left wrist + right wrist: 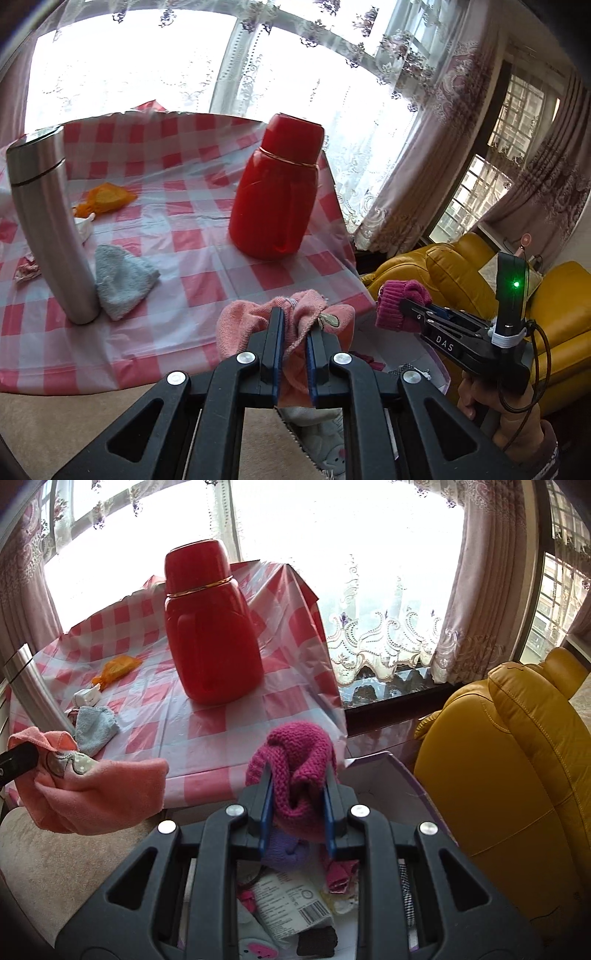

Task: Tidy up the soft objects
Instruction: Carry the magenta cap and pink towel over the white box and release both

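Observation:
My left gripper (295,328) is shut on a pink cloth (240,328) bunched between its blue pads, held off the table's near edge. In the right wrist view that pink cloth (96,794) hangs at the left. My right gripper (299,786) is shut on a magenta knitted piece (295,753), seen also from the left wrist as the magenta knit (399,306) to the right of the table. Under the right gripper stands an open box (388,775) with several soft items inside. A pale blue cloth (123,284) lies on the checked table (207,280).
A red flask (277,192) and a steel flask (51,225) stand on the table, with an orange bag (107,197) and a small white packet (86,696). A yellow armchair (517,768) is at the right; lace curtains hang behind. A hand (517,406) holds the right gripper.

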Demonstrator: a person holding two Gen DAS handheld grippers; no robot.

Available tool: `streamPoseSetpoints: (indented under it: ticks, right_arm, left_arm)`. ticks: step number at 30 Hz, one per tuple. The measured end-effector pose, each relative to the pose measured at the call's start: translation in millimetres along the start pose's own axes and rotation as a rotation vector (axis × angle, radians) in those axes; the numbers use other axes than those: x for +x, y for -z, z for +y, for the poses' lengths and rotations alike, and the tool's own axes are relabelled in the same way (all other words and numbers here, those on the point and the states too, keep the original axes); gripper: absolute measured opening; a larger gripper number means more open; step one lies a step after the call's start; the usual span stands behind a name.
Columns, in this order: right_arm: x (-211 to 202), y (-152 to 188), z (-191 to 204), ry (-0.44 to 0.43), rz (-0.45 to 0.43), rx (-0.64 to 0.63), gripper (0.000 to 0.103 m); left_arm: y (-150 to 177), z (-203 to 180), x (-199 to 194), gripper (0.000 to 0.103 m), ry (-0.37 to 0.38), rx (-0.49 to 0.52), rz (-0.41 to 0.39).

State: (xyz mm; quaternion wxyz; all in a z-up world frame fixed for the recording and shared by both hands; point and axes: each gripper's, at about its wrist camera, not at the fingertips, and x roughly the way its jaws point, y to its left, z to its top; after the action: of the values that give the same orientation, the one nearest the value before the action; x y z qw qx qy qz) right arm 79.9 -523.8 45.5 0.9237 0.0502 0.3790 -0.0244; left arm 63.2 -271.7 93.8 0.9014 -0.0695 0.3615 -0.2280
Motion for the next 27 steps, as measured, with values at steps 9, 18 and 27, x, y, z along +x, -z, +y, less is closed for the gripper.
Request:
streamPoseSetpoints:
  ticks: [9, 18, 27]
  right_arm:
    - [-9, -10, -32, 0.064, -0.039, 0.035, 0.048]
    - [-9, -7, -33, 0.056, -0.027, 0.050, 0.054]
    - [-9, -8, -12, 0.018, -0.015, 0.008, 0.064]
  left_arm:
    - [-3, -42, 38, 0.026, 0.078, 0.076, 0.087]
    - [2, -34, 40, 0.048, 0.041, 0.067, 0.104]
    - [8, -14, 34, 0.048, 0.005, 0.036, 0.110]
